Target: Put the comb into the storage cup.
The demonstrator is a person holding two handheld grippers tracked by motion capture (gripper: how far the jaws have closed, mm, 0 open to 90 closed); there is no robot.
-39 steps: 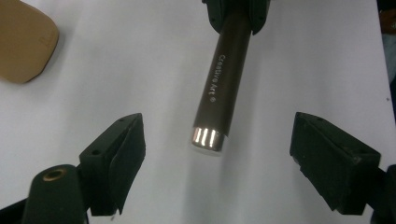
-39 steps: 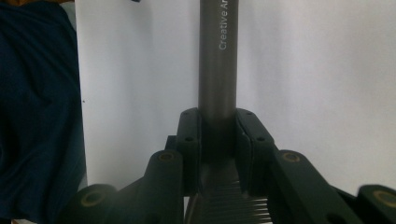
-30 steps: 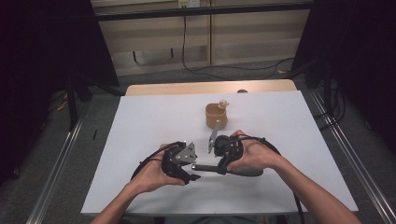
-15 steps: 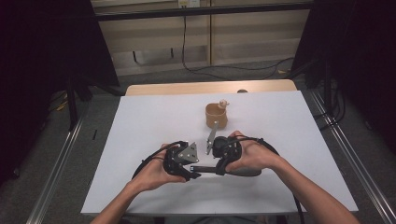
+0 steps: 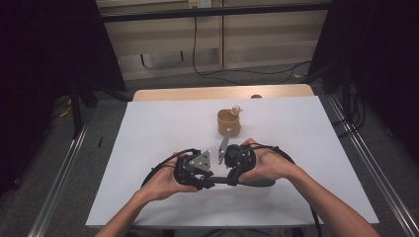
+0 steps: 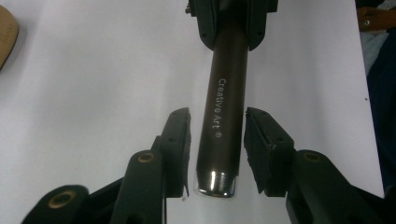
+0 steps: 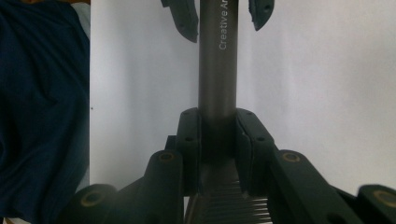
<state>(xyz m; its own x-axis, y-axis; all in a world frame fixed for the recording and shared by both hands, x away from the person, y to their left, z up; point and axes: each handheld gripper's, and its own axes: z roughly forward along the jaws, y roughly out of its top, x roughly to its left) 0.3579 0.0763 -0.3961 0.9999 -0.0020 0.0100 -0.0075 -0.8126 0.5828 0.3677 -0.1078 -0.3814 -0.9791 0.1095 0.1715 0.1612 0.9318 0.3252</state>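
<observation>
Right gripper (image 7: 217,140) clamped on dark "Creative Art" tube (image 6: 223,107); left gripper (image 6: 217,140) spread apart, straddling tube's silver end. Wooden cup (image 5: 229,122) beyond tube.

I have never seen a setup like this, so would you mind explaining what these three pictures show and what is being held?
There is no robot here: a person holds a two-jaw hand gripper in each hand at a white table. The high view looks down from above; the left gripper and right gripper face each other. The other two pictures come from cameras riding on the grippers, looking along their black jaws. The right gripper is clamped on one end of a dark tube printed "Creative Art". The left gripper's jaws stand open on either side of its metal-tipped end, not touching it. Farther back stands a small wooden cup.
</observation>
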